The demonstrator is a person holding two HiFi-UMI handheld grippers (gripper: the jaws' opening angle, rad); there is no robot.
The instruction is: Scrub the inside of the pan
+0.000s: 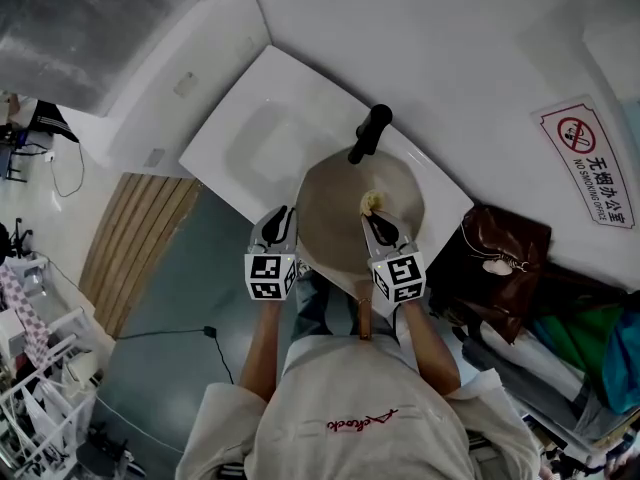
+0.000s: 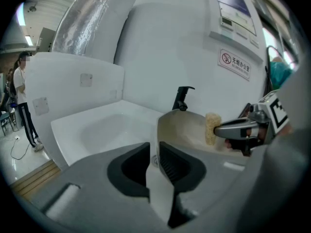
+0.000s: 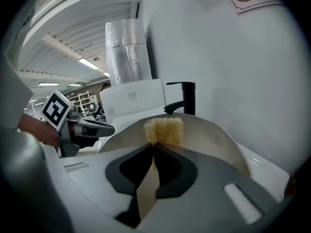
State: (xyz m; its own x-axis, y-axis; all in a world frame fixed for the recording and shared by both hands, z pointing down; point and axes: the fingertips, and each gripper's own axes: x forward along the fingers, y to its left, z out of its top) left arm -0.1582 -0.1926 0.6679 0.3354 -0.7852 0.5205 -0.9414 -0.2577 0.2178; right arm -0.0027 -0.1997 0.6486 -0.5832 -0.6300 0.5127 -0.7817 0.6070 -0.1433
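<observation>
Head view: at frame centre, a person is tilting the beige pan point(image 1: 345, 218) over a white sink point(image 1: 255, 138), below the black faucet point(image 1: 369, 133). The left gripper point(image 1: 277, 230) is meeting the pan's left rim. The right gripper point(image 1: 381, 230) is pressing a yellow sponge point(image 1: 370, 202) inside the pan.

Left gripper view: the jaws are pinching the pan's rim at lower centre.

Right gripper view: the jaws are clamping the sponge against the pan's inner wall.
</observation>
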